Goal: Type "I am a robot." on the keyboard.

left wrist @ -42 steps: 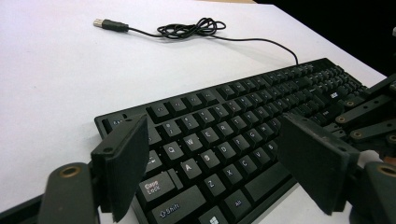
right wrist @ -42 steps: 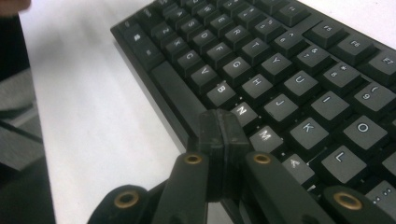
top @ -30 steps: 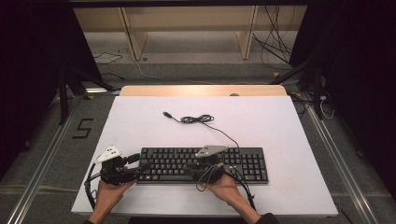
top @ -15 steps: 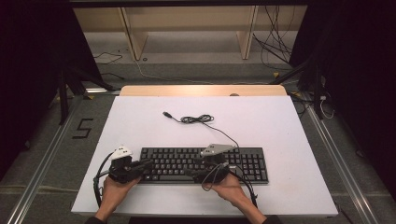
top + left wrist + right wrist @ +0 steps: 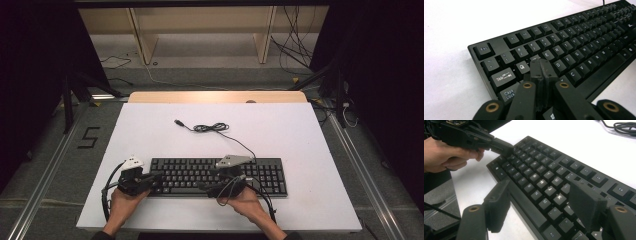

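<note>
A black keyboard (image 5: 220, 175) lies near the table's front edge. My left gripper (image 5: 155, 178) is at its left end, and its jaws have just been closing. They now stand shut, pad against pad, with nothing between them. In the left gripper view the shut tip (image 5: 541, 68) rests over the keys (image 5: 574, 50) beside Q and Caps Lock. My right gripper (image 5: 209, 180) hovers over the keyboard's middle, pointing left. Its jaws have just been opening and now stand wide (image 5: 540, 195) above the letter keys (image 5: 544, 170), holding nothing. Farther off, the right gripper view shows the left gripper (image 5: 504, 147).
The keyboard's black cable (image 5: 210, 127) lies coiled on the white table top (image 5: 300, 130) behind it, ending in a loose plug. A wooden strip (image 5: 215, 96) runs along the far edge. Metal rails flank the table on both sides.
The left gripper has shifted a little to the right, onto the keyboard's left end. The right hand has stayed over the middle keys.
</note>
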Demonstrator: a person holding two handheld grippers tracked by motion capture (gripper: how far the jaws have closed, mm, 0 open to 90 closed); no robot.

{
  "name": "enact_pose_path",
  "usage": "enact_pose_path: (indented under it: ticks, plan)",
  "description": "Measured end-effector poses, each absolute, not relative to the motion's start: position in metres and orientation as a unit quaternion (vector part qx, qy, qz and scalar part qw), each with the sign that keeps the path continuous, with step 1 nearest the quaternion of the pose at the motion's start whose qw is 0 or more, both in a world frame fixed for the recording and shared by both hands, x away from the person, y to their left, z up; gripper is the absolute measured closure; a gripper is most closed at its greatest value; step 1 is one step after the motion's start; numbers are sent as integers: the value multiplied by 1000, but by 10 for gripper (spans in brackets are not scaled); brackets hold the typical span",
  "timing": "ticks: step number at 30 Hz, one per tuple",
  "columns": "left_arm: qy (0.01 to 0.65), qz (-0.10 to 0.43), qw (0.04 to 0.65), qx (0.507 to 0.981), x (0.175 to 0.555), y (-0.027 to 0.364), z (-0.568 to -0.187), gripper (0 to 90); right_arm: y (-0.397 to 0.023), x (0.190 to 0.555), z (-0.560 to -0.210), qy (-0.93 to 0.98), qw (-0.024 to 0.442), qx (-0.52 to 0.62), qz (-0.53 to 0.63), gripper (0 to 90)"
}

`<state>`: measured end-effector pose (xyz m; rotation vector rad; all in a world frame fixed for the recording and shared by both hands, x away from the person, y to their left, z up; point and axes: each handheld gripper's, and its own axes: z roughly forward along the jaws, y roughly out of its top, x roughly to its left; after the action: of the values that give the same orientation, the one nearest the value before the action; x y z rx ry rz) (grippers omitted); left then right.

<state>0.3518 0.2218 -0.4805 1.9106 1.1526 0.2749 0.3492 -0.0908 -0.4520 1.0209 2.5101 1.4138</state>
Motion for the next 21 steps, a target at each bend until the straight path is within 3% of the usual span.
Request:
enact_pose_path:
  ticks: [21]
  plan:
    - [470, 109, 418, 770, 356, 222, -484, 889, -90, 349, -453, 820, 43, 337, 462, 332]
